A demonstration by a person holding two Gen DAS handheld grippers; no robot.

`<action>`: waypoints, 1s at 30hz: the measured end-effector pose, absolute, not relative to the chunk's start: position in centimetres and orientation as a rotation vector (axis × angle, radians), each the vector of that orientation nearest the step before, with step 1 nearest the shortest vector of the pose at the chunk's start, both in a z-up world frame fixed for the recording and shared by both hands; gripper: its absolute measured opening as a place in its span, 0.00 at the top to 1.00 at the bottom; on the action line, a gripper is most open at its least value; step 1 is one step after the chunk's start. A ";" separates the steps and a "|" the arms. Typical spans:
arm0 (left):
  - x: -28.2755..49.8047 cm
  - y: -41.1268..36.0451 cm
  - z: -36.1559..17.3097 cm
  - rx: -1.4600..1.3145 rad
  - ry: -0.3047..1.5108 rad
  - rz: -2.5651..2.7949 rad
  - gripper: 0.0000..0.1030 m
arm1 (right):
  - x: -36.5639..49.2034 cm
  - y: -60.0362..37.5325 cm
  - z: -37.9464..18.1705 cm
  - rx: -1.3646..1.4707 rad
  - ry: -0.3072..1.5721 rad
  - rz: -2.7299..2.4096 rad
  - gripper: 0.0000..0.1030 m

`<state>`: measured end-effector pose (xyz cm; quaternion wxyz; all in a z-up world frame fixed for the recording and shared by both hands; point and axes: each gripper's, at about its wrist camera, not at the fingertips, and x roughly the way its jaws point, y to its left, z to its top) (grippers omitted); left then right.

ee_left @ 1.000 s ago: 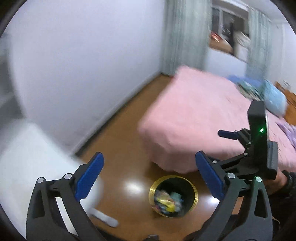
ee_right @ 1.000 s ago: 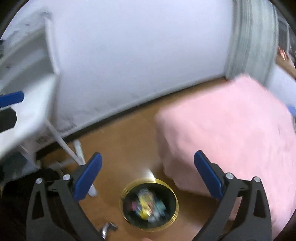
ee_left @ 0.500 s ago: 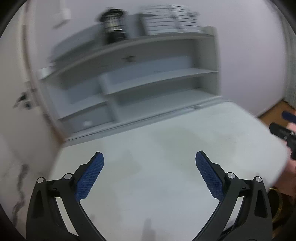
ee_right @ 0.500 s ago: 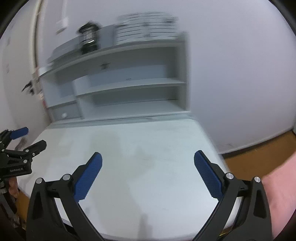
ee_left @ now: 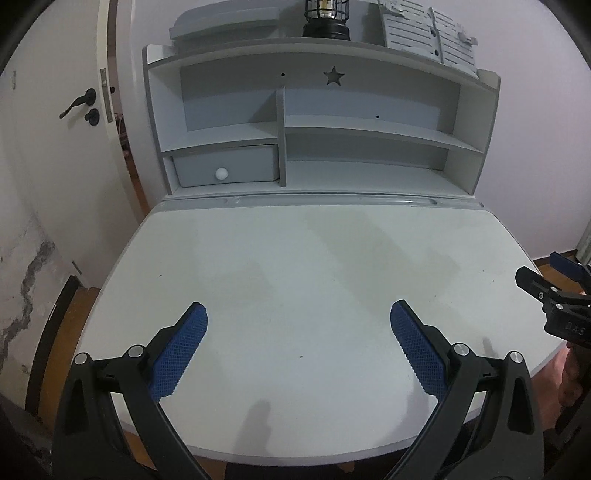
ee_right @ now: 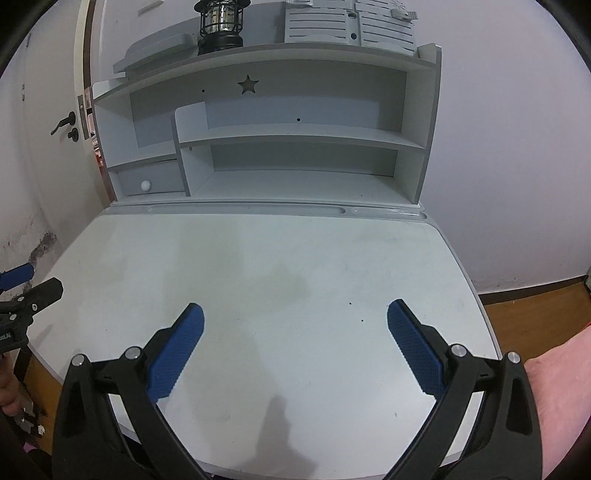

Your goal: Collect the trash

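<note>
Left wrist view: both tongs (ee_left: 298,332) (ee_right: 295,328) gape wide over the desk (ee_left: 295,258), lantern (ee_left: 325,18) atop shelf.

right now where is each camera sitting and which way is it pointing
Left wrist: rides on the left gripper, over the left half of the white desk, facing the shelf hutch; its open blue fingers show, with the right gripper at the right edge.
Right wrist: rides on the right gripper, over the desk's right half, facing the same hutch; its open blue fingers show, with the left gripper at the left edge.
Shared: desk, hutch, black lantern, door handle.
</note>
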<state>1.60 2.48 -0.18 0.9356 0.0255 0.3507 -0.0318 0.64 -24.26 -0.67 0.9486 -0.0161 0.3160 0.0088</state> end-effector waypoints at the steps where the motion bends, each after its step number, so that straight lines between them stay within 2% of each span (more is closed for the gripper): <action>1: 1.5 2.4 -0.1 0.060 0.717 -0.058 0.06 | 0.5 -24.2 -0.6 -0.036 0.641 0.016 0.07; 30: 0.6 1.6 0.7 0.095 0.695 -0.042 0.06 | -0.5 -25.1 0.5 -0.038 0.627 0.012 0.07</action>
